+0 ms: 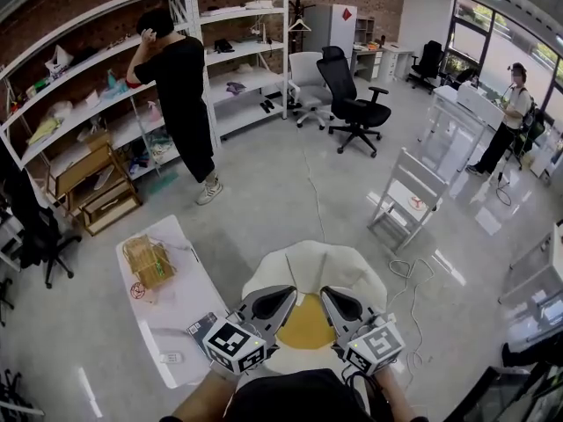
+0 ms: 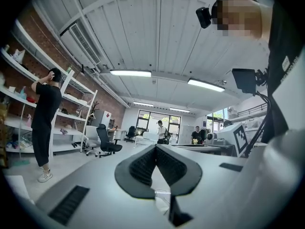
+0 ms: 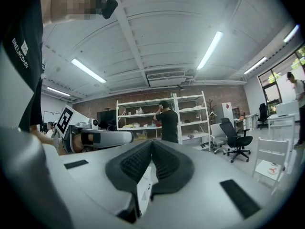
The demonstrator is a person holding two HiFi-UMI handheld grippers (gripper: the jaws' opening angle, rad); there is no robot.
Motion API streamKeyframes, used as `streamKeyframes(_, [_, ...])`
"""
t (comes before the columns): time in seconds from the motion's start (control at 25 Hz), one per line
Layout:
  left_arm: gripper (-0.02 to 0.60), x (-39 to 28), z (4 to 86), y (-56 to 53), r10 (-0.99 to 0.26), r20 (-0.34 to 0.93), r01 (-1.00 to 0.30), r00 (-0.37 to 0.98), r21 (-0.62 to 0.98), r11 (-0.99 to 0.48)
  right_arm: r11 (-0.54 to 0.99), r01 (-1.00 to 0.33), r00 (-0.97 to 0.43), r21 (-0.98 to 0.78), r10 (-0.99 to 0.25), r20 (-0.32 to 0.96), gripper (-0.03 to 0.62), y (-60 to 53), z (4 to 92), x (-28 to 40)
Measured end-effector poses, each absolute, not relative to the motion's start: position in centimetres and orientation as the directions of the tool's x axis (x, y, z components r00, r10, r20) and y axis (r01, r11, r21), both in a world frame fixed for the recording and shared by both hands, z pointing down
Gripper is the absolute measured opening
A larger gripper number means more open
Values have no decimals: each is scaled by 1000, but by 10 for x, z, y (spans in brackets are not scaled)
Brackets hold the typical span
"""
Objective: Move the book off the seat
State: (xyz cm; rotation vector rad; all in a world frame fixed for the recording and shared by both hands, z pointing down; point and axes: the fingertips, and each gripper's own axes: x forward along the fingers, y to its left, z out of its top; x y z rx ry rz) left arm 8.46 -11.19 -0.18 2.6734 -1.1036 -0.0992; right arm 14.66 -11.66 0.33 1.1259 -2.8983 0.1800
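Observation:
In the head view a white petal-shaped chair [image 1: 339,266] with a round yellow seat [image 1: 306,328] stands right below me. I see no book on the part of the seat that shows; both grippers cover its sides. My left gripper [image 1: 288,295] is held over the seat's left side, shut and empty. Over the right side my right gripper [image 1: 327,295] is also shut and empty. In the left gripper view the left gripper [image 2: 156,147] points level into the room with its pads together. The right gripper [image 3: 151,141] does the same in its own view.
A white table [image 1: 189,310] stands left of the chair with a wooden basket [image 1: 148,260] on it. A person in black [image 1: 180,95] stands by the shelves [image 1: 237,55]. A black office chair [image 1: 352,104] and a white high chair [image 1: 409,196] stand farther off. Cables [image 1: 413,275] lie on the floor.

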Motion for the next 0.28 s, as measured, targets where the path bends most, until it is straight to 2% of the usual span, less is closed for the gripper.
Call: streamKeyframes(0.28, [5,82,4,-107,-714,40,-696,699,264,-667,728,-675,-738,-120,-671,75,17,-112,8,148])
